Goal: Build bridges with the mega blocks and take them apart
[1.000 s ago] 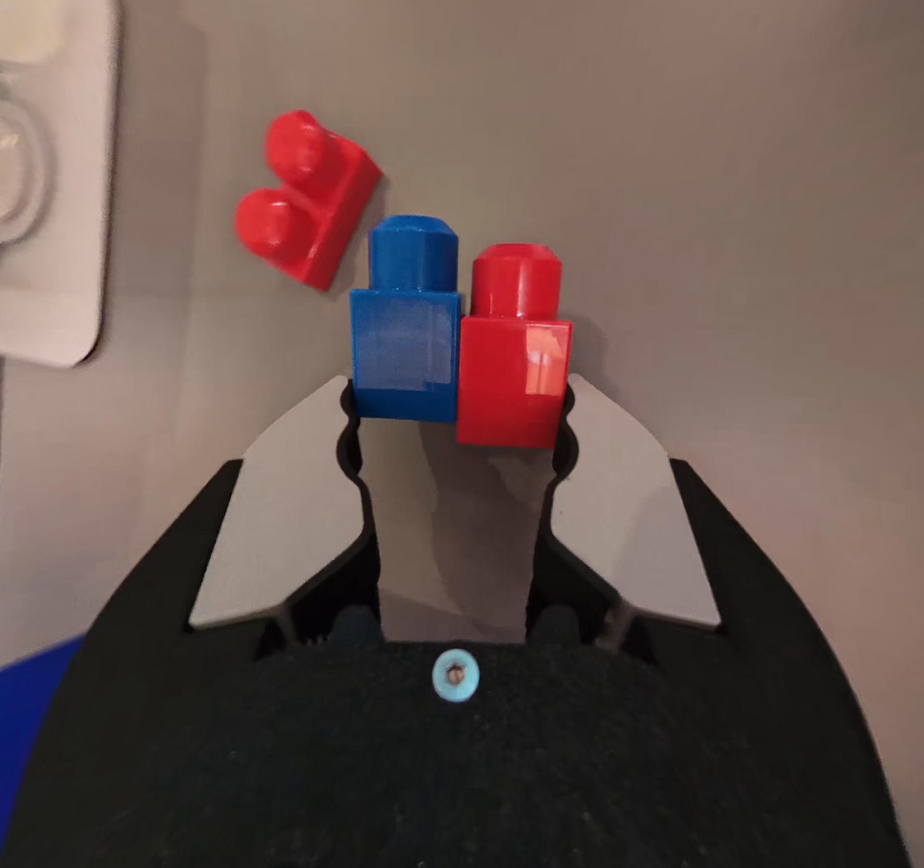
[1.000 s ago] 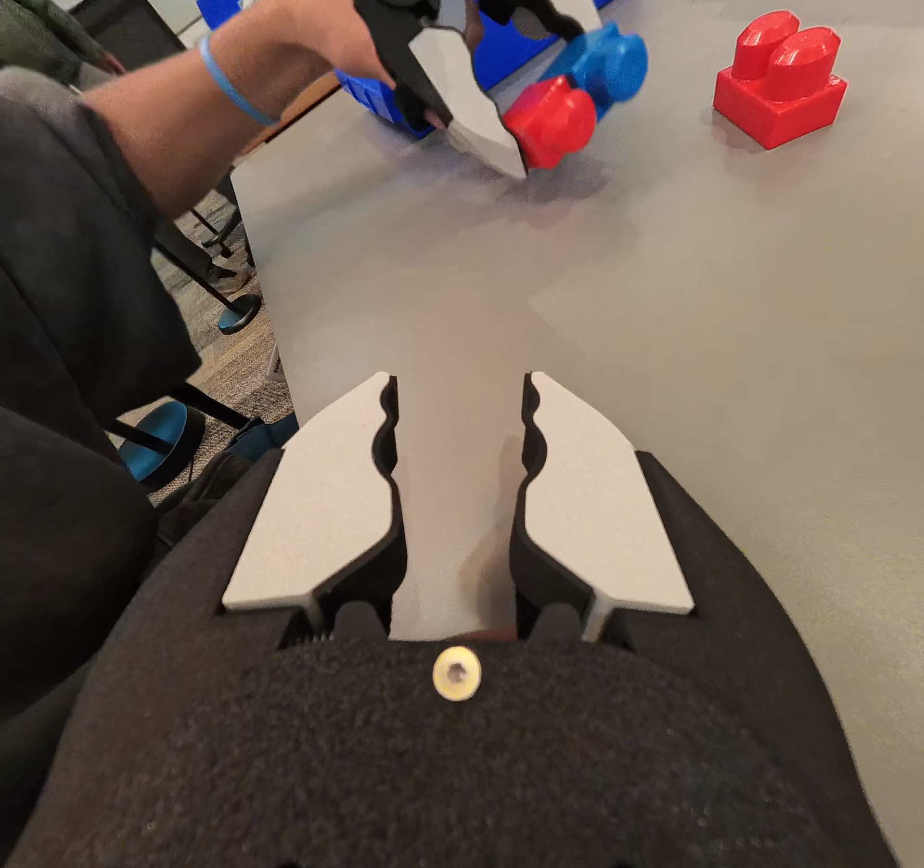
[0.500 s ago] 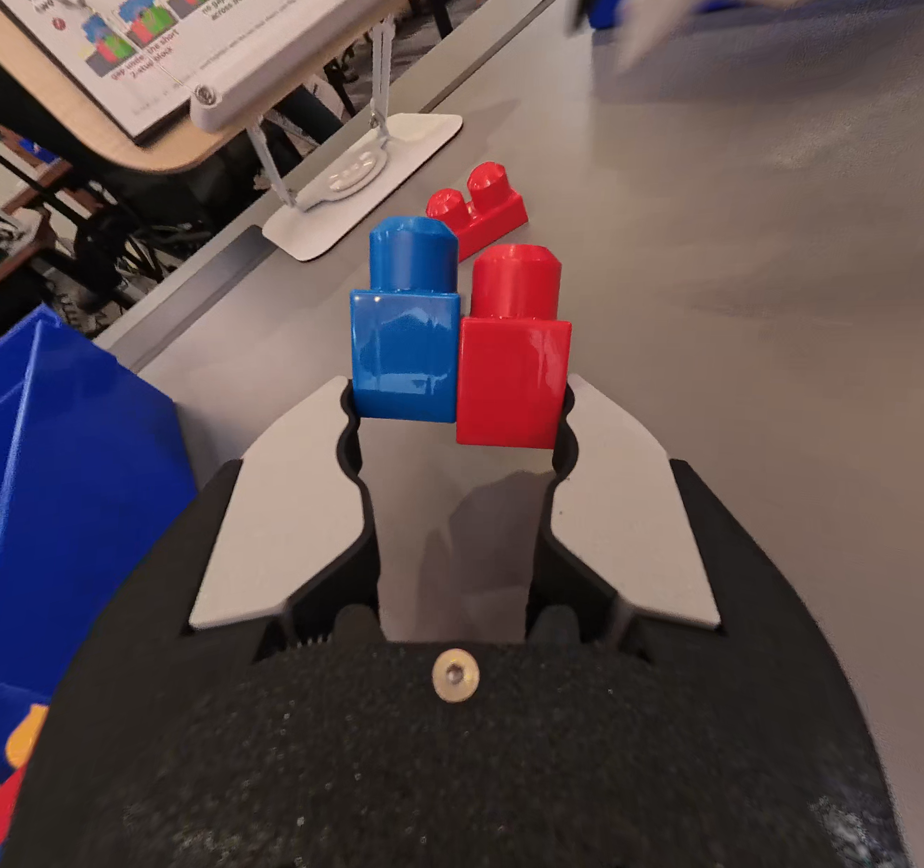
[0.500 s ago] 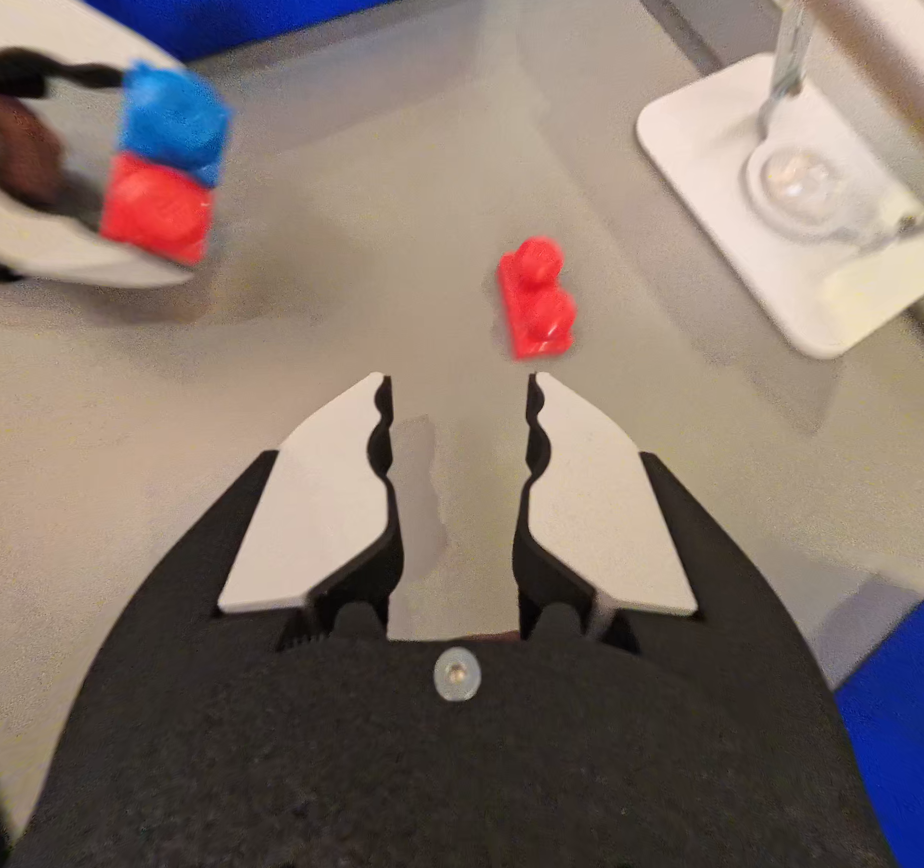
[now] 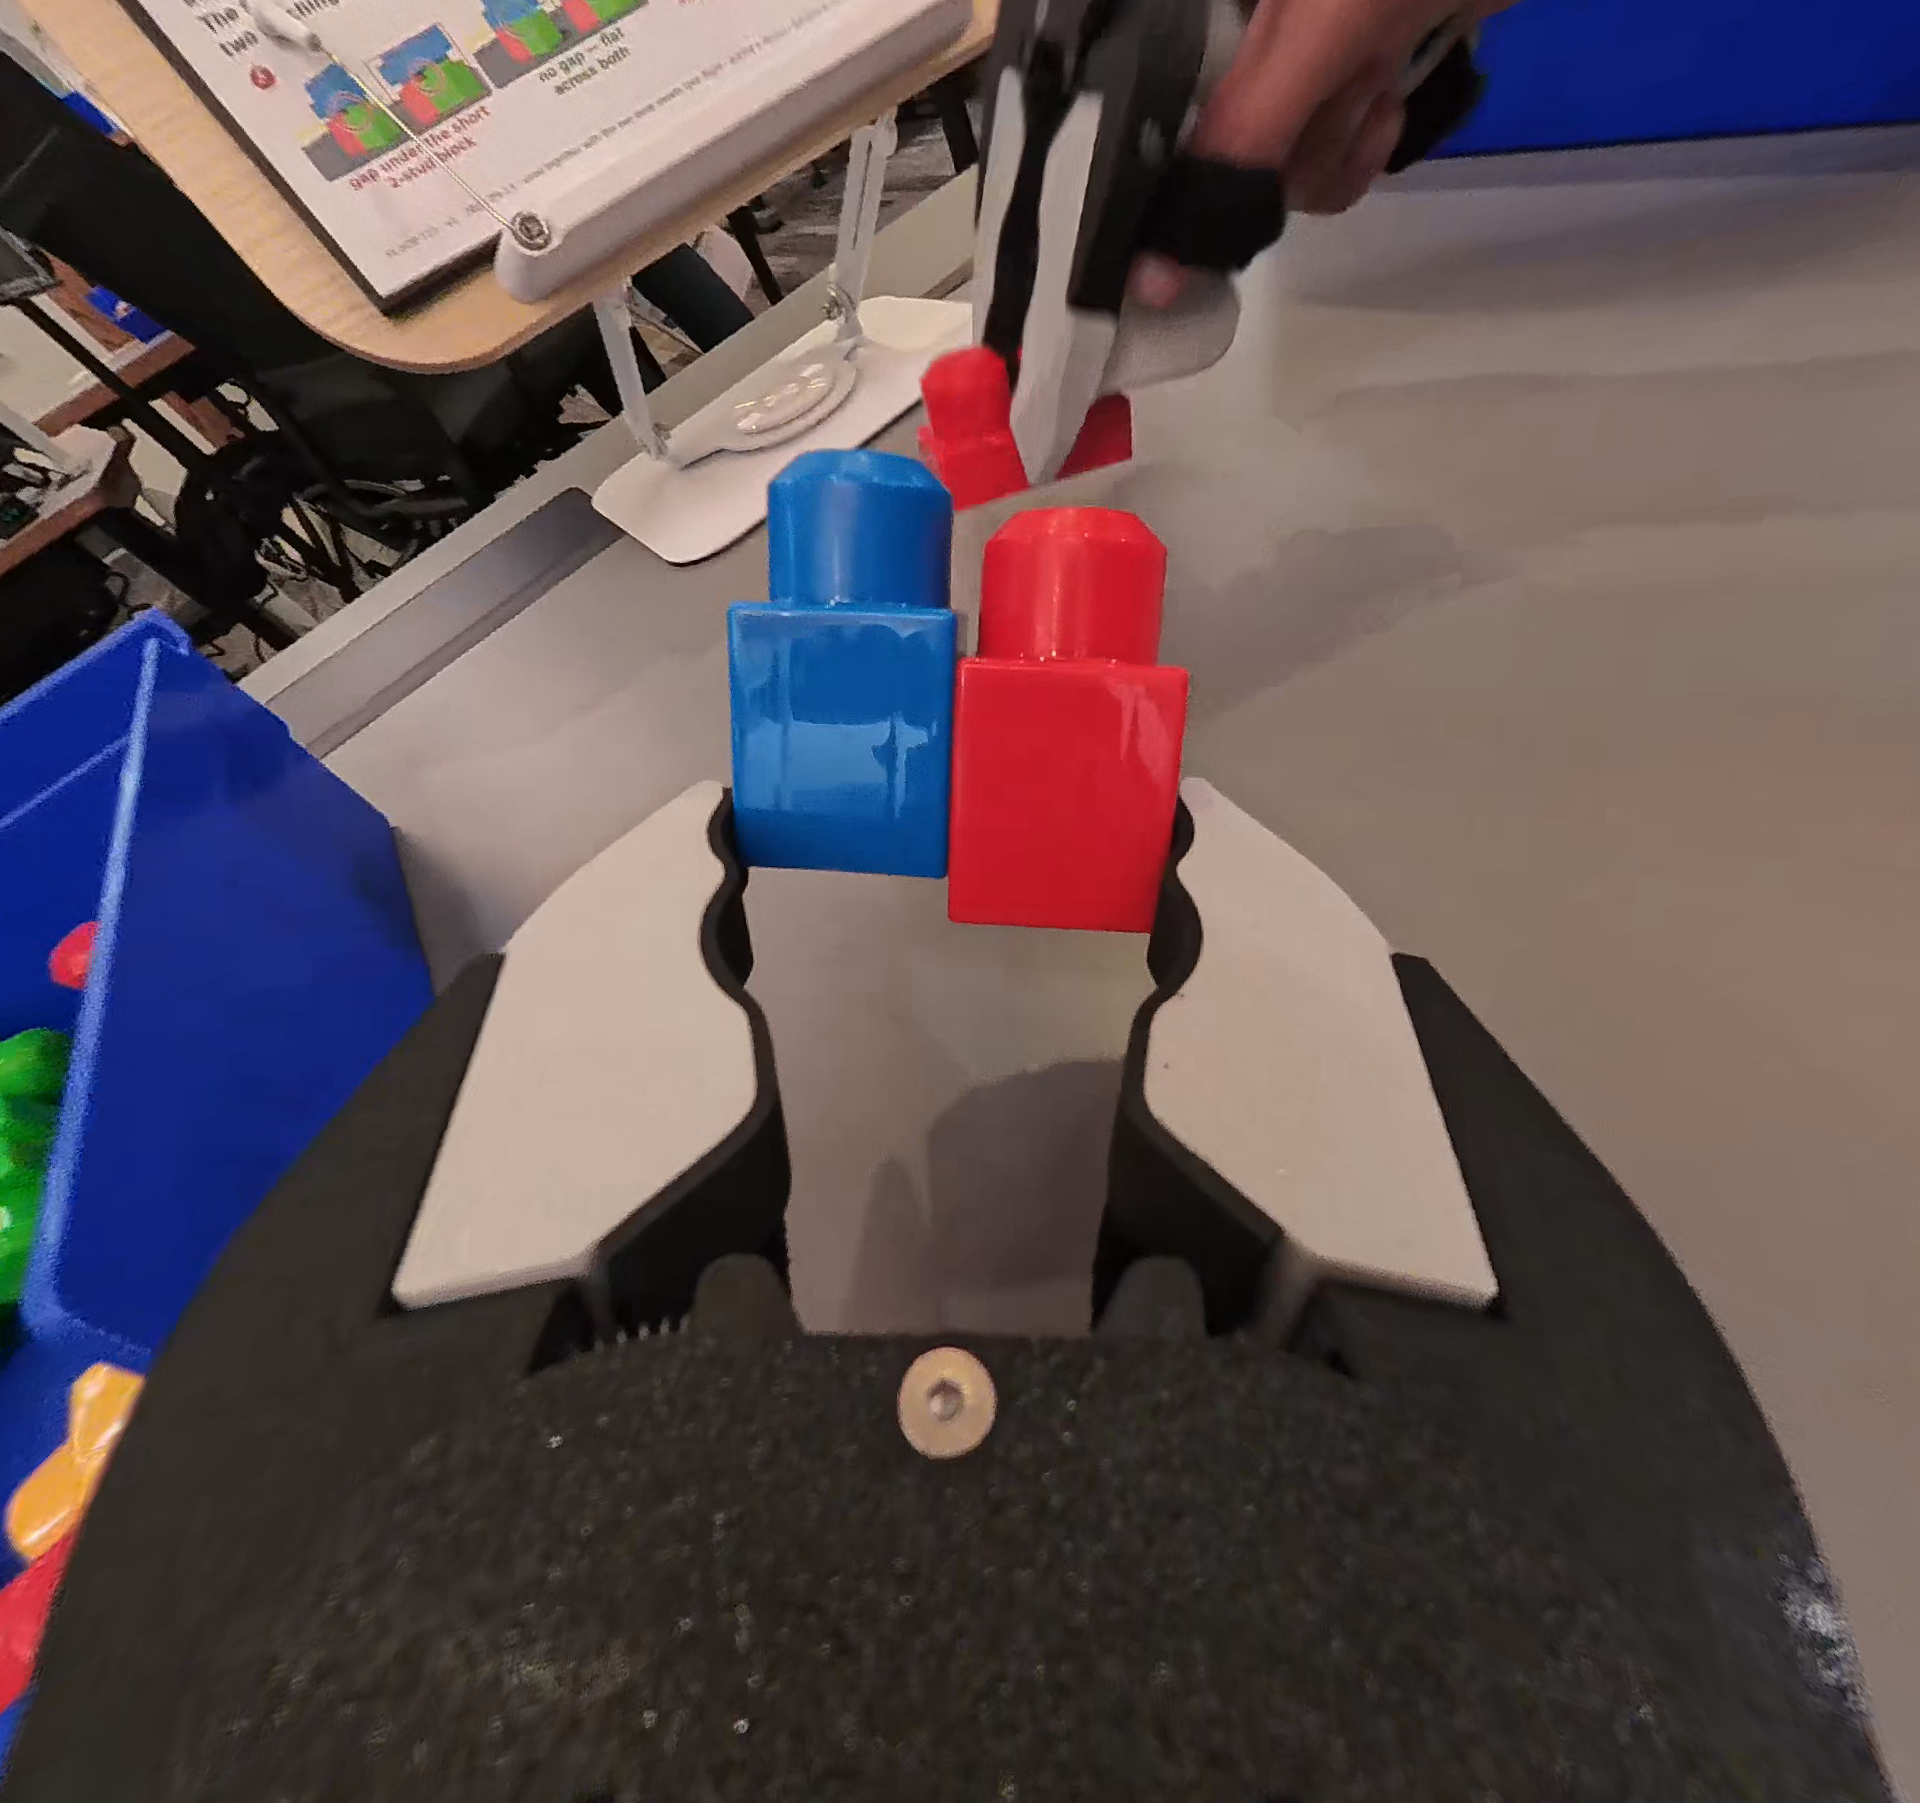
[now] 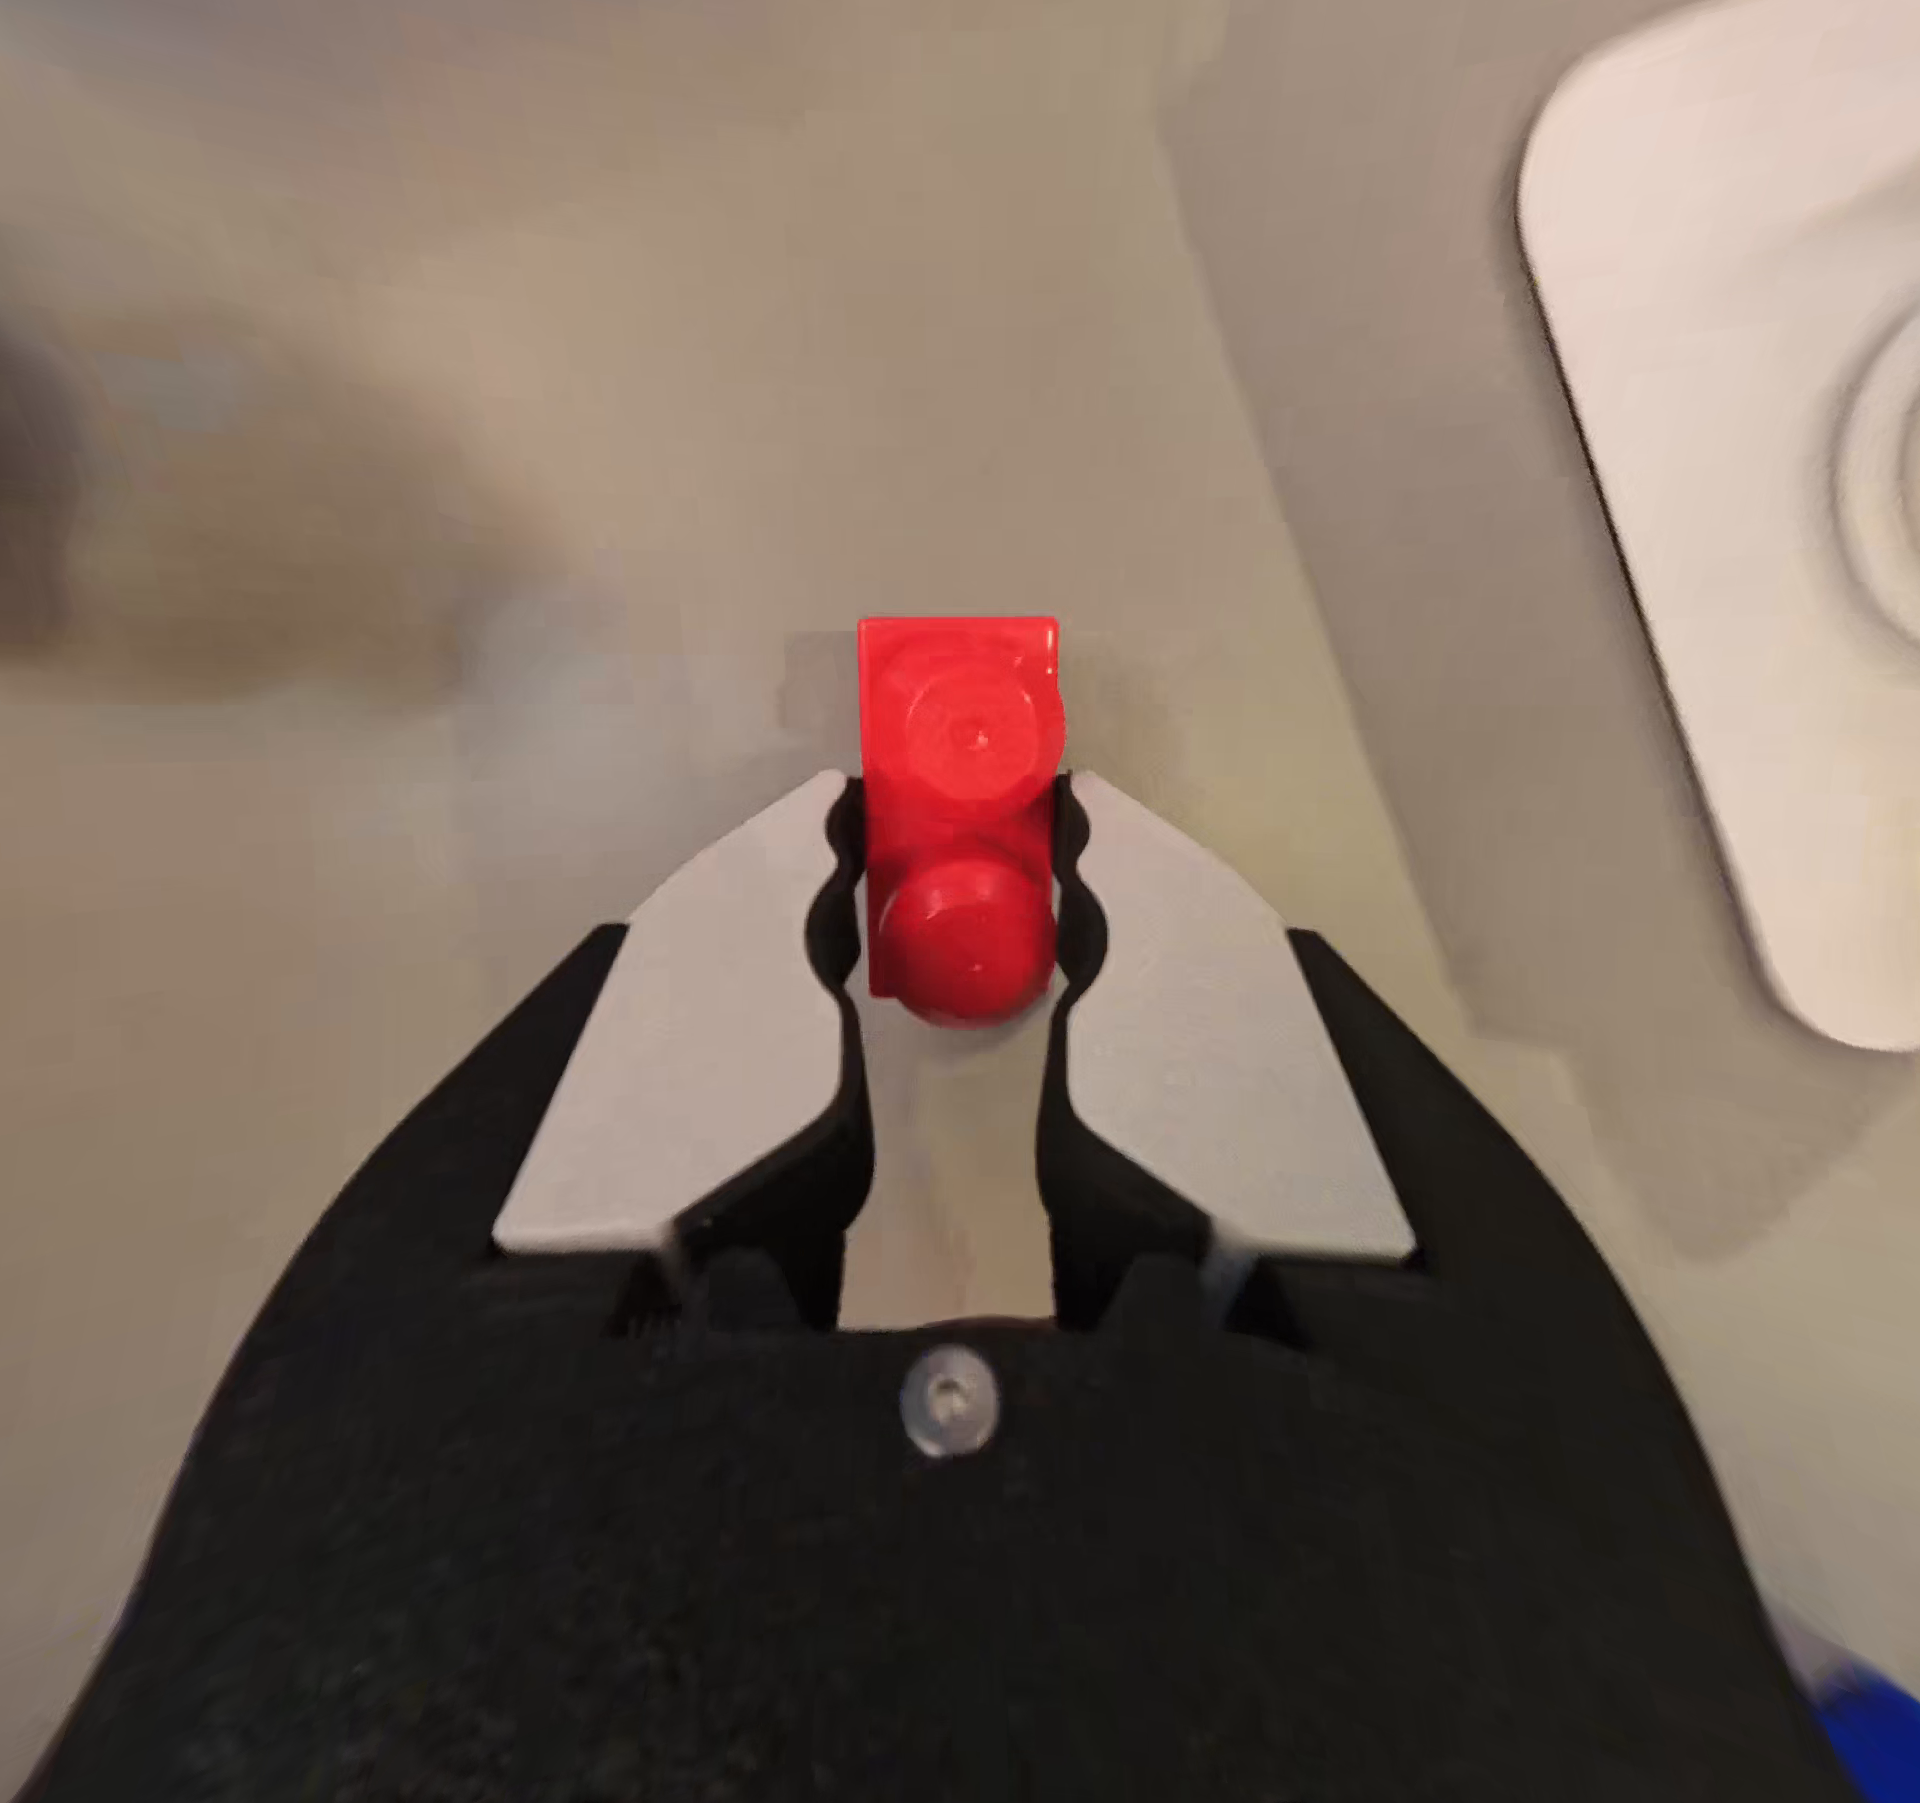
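Observation:
In the left wrist view my left gripper (image 5: 956, 808) is shut on two one-stud blocks held side by side above the grey table: a blue one (image 5: 842, 745) on the left and a red one (image 5: 1065, 787) on the right, studs pointing away. In the right wrist view my right gripper (image 6: 956, 797) points down at the table, its jaws pressed on both long sides of a red two-stud block (image 6: 961, 766). That gripper (image 5: 1081, 403) and block (image 5: 966, 434) also show farther back in the left wrist view, with a hand (image 5: 1351, 39) on the gripper.
A blue bin (image 5: 208, 922) with green, red and yellow blocks stands at the left. A picture sheet on a white stand (image 5: 769, 423) is behind the red two-stud block; its base (image 6: 1714, 506) lies right of my right gripper. A blue wall (image 5: 1714, 8) is at the back right.
My right gripper swung over to the red two-stud block, came down on it and narrowed its jaws around it. My left gripper still holds both blocks and has tilted up from the table.

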The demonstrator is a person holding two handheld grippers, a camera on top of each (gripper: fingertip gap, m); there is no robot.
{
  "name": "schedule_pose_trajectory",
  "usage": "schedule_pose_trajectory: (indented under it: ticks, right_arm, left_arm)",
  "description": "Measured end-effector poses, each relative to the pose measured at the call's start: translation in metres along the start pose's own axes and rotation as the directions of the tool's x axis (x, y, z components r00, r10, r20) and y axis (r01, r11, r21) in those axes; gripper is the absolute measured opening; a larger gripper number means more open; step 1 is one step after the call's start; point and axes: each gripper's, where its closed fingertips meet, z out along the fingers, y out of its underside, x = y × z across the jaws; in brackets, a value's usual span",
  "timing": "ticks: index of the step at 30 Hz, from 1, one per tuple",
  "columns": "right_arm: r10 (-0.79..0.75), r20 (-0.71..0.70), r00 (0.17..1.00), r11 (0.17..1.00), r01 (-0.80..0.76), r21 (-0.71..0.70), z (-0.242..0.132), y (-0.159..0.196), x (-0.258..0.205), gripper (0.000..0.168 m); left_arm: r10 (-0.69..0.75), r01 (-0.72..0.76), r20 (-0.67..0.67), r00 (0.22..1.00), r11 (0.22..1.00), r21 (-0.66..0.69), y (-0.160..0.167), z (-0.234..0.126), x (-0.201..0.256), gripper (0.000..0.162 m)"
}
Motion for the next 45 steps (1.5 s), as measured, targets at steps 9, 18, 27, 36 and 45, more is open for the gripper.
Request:
schedule_pose_trajectory:
  ticks: [9,18,27,36,45]
  right_arm:
    - [0.193,0.572,0.797,0.69,-0.525,0.498,-0.1,-0.026,-0.116,0.034]
    - [0.178,0.52,0.835,0.665,-0.492,0.562,-0.1,-0.017,-0.129,0.034]
    - [0.148,0.49,0.859,0.715,-0.436,0.547,-0.107,-0.002,-0.134,0.034]
    - [0.159,0.463,0.872,0.79,-0.393,0.471,-0.102,0.013,-0.138,0.034]
    - [0.166,0.438,0.883,0.832,-0.364,0.419,-0.092,0.023,-0.138,0.034]
  left_arm:
    - [0.374,-0.37,0.071,0.925,0.927,-0.059,-0.024,0.005,0.015,0.075]
    - [0.48,-0.476,0.037,0.877,0.876,-0.08,-0.058,0.022,0.036,0.075]
    - [0.543,-0.54,0.028,0.839,0.838,-0.08,-0.069,0.027,0.051,0.074]
    - [0.635,-0.63,-0.001,0.773,0.767,-0.12,-0.064,0.03,0.061,0.074]
    - [0.668,-0.667,-0.044,0.743,0.733,-0.131,-0.061,0.029,0.073,0.074]
